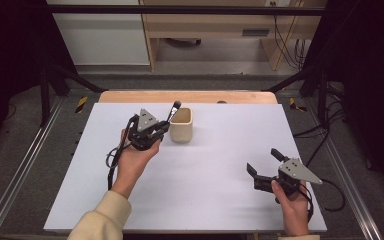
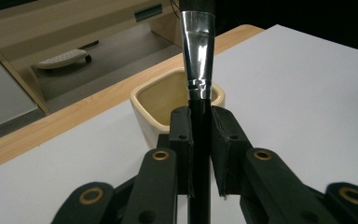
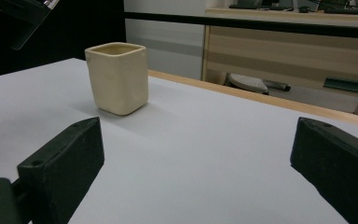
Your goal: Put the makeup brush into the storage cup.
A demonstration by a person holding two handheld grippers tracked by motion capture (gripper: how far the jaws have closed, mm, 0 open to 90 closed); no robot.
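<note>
A cream square cup (image 1: 182, 125) (image 2: 161, 98) (image 3: 117, 77) stands upright toward the back of the white table. My left gripper (image 1: 163, 128) (image 2: 200, 135) hovers just left of the cup, shut on a black brush (image 1: 173, 110) (image 2: 199, 70) with a silver ferrule. The brush points up and leans toward the cup's rim, its bristle end above the cup's left edge. My right gripper (image 1: 262, 161) (image 3: 191, 163) rests near the front right of the table, jaws wide open with nothing between them, facing the cup from a distance.
The white table top (image 1: 215, 165) has a wooden strip (image 1: 187, 96) along its far edge. Beyond it stand a wooden desk (image 1: 215, 25) and hanging cables (image 1: 287, 45). Metal rails (image 1: 20, 165) run along both sides of the table.
</note>
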